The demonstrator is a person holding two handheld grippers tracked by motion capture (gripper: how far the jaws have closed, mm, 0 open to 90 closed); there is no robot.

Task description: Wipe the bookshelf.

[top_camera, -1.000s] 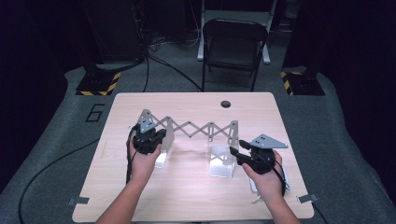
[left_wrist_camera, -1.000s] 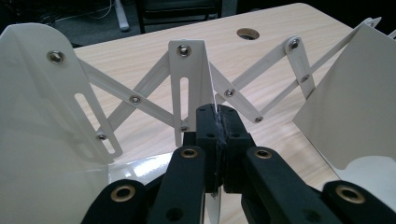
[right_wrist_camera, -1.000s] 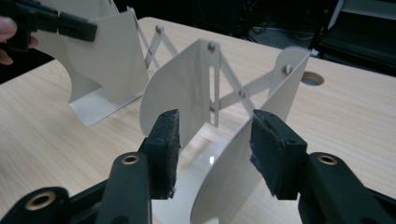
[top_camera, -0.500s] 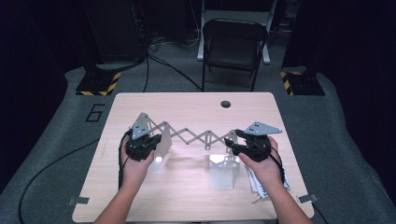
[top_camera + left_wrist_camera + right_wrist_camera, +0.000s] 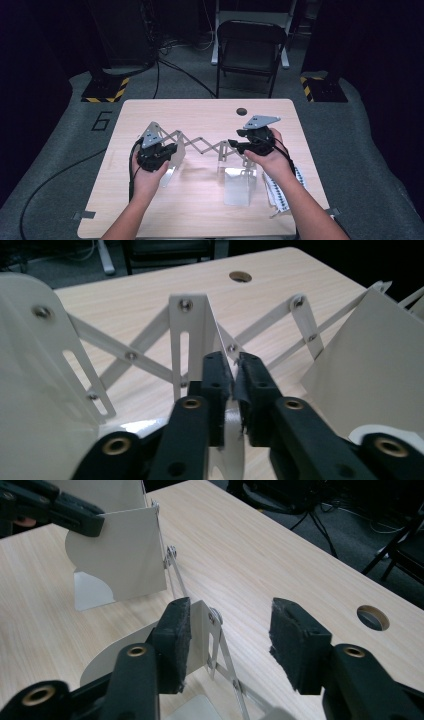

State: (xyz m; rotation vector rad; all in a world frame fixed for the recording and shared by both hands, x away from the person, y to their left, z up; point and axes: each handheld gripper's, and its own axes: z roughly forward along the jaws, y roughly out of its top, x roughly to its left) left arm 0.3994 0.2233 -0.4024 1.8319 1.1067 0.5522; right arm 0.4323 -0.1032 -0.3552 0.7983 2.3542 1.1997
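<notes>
Nearby, striped strip (image 5: 282, 192) beside right hand (image 5: 270, 157)

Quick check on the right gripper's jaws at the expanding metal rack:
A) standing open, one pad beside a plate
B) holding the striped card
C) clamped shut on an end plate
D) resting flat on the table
A: in the right gripper view the right gripper has a wide gap between its pads, and the left pad sits against a plate of the rack.

- Expanding rack (image 5: 205, 147): cream-painted sheet metal, smooth with a faint sheen, joined by bright steel rivets.
- Tabletop (image 5: 200, 112): pale wood-grain laminate, matt.
- Left gripper (image 5: 234, 382): matt black plastic with brass-coloured bushings.
- Right gripper (image 5: 230, 640): rough, foam-like black pads.
- Floor (image 5: 375, 150): grey carpet.
</notes>
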